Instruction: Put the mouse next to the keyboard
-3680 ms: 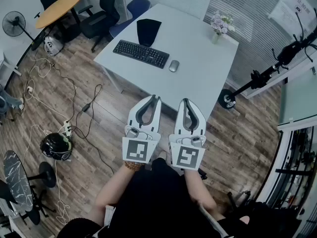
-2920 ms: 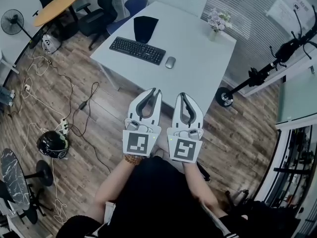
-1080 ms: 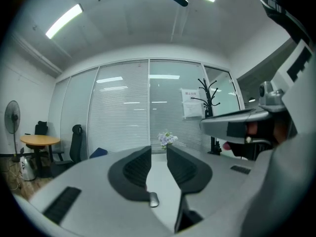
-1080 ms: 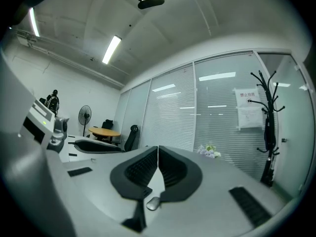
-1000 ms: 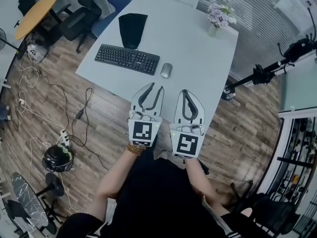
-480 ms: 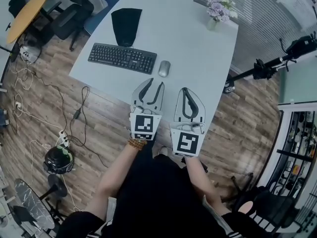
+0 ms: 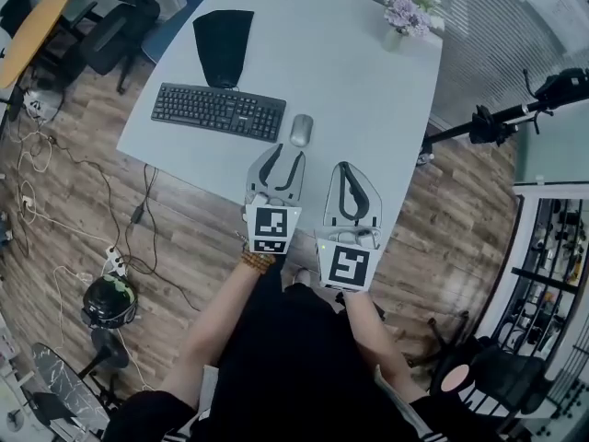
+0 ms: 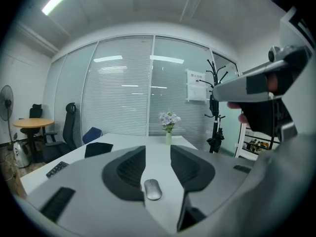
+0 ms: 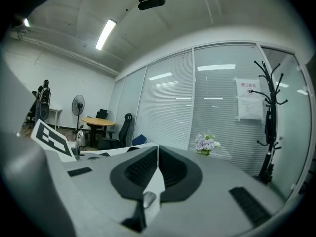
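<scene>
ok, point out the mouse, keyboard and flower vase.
mouse (image 7: 301, 130), head view, middle of its shell.
keyboard (image 7: 218, 111), head view, centre of keys.
flower vase (image 7: 393, 39), head view, vase body.

- Person's wearing a black top (image 7: 294, 357), short sleeves as far as I can tell.
- Brown beaded bracelet (image 7: 258, 261) on the left wrist, just beyond that top.
- Left hand-held gripper (image 7: 283, 153) and right hand-held gripper (image 7: 342, 167): white shells, black ribbed pads inside.
- Each carries a marker cube (image 7: 271, 229) at the end nearest the top, with black-and-white squares.
- The left one's jaws have just been opening, with nothing pressed between them.
</scene>
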Available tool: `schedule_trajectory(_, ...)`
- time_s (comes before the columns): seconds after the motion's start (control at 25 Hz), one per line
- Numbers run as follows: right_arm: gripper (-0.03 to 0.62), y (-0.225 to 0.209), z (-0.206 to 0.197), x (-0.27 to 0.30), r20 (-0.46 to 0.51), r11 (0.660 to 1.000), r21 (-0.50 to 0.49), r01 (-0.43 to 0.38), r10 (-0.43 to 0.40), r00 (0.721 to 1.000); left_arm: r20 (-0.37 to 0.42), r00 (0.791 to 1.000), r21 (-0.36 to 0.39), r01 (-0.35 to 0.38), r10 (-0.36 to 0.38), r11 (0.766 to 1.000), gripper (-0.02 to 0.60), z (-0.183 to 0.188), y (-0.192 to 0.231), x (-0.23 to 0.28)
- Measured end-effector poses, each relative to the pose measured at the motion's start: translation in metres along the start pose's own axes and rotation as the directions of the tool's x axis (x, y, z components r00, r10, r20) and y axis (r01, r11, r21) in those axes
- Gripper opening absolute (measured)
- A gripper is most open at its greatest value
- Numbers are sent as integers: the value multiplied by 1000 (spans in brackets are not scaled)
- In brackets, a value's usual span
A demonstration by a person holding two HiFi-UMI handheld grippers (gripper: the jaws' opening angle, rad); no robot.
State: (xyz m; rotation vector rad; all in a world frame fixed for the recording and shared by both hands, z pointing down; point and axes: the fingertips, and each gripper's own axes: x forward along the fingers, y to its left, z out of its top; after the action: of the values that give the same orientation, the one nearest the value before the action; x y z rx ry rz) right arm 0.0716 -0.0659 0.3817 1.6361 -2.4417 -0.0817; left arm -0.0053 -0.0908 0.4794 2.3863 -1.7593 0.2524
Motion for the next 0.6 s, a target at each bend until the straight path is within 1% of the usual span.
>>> schedule_trajectory(0.24, 2, -4, -9, 19, -23, 1000, 0, 22, -22, 1000, -52, 998, -7, 26, -26, 1000, 166, -24, 5, 25)
schedule_trajectory(0.6, 2, -14, -16, 42, -35, 998, -8, 56, -56, 998, -110, 994, -2, 28, -28, 1000, 173, -53, 11, 55)
